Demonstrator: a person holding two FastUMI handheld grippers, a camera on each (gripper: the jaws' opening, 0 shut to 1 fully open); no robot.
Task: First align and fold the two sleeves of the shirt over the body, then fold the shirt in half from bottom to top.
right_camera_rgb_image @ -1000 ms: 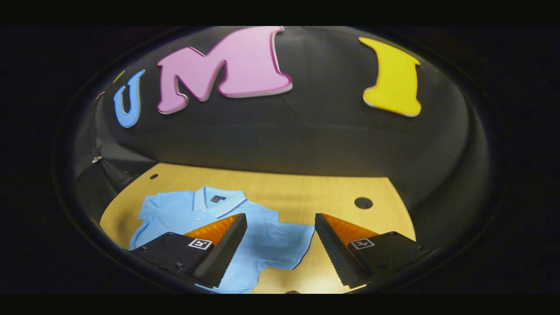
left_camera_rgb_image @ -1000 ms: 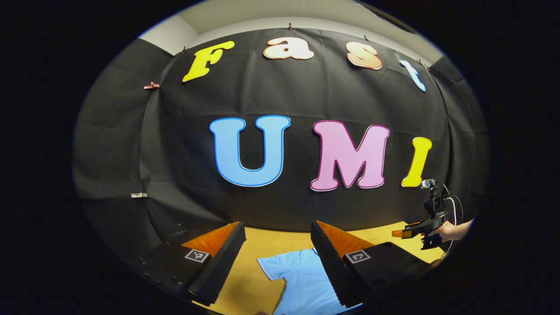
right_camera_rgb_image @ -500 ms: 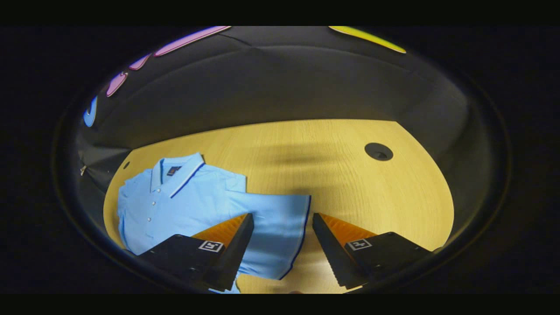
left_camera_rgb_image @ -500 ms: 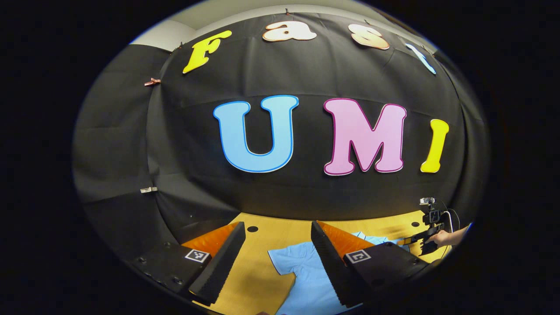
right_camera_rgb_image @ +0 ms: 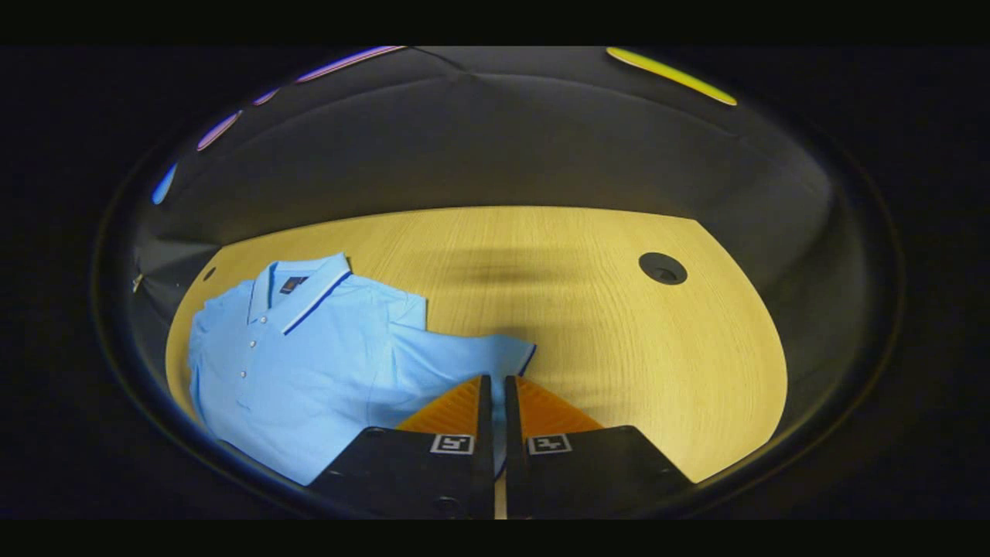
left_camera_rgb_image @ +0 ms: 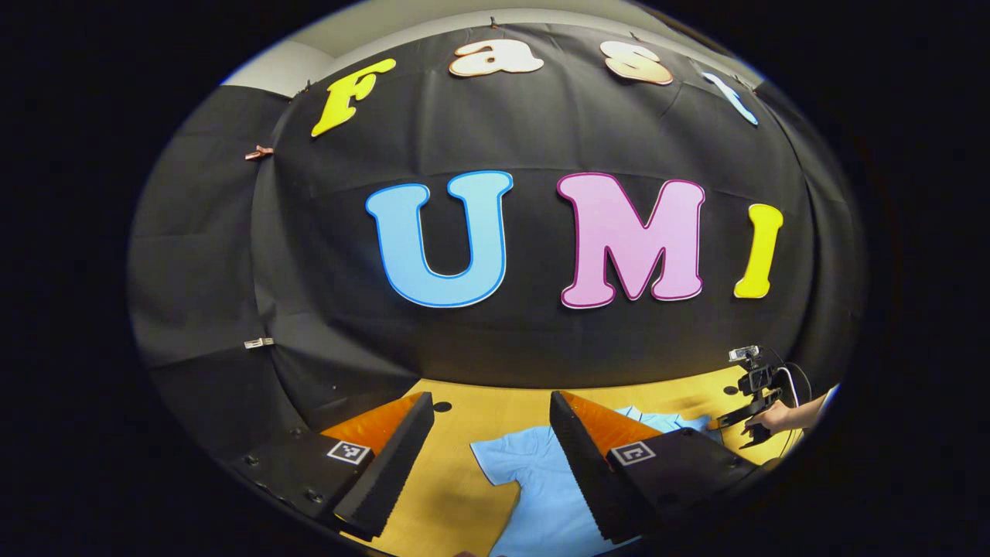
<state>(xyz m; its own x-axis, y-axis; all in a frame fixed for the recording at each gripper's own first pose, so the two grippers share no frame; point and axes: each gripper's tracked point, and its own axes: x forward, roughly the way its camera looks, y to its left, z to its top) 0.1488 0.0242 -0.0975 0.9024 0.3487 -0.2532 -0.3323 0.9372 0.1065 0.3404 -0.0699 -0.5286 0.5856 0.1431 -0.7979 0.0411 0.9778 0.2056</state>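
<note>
The right claw (right_camera_rgb_image: 493,387) has just closed: half a second ago its fingers stood wide apart over the outstretched sleeve (right_camera_rgb_image: 464,360) of the light blue short-sleeved polo shirt (right_camera_rgb_image: 309,363), and now they are drawn together with only a thin slit between them, pinching the sleeve at its dark-trimmed cuff edge (the cloth runs into the gap, so the grip looks real, though how much fabric is caught I cannot tell). The shirt lies face up on the pale wooden tabletop (right_camera_rgb_image: 619,340), collar toward the booth wall, buttons showing.

The left claw (left_camera_rgb_image: 490,433) has hardly shifted; its fingers are spread wide, hanging above the other sleeve (left_camera_rgb_image: 499,460) and holding nothing. In the left gripper view the right claw (left_camera_rgb_image: 735,418) has dropped lower toward the cloth, a hand (left_camera_rgb_image: 773,416) behind it.

So the first sleeve fold seems about to begin on the right side, while the left sleeve is not yet taken. Nothing is folded so far.
</note>
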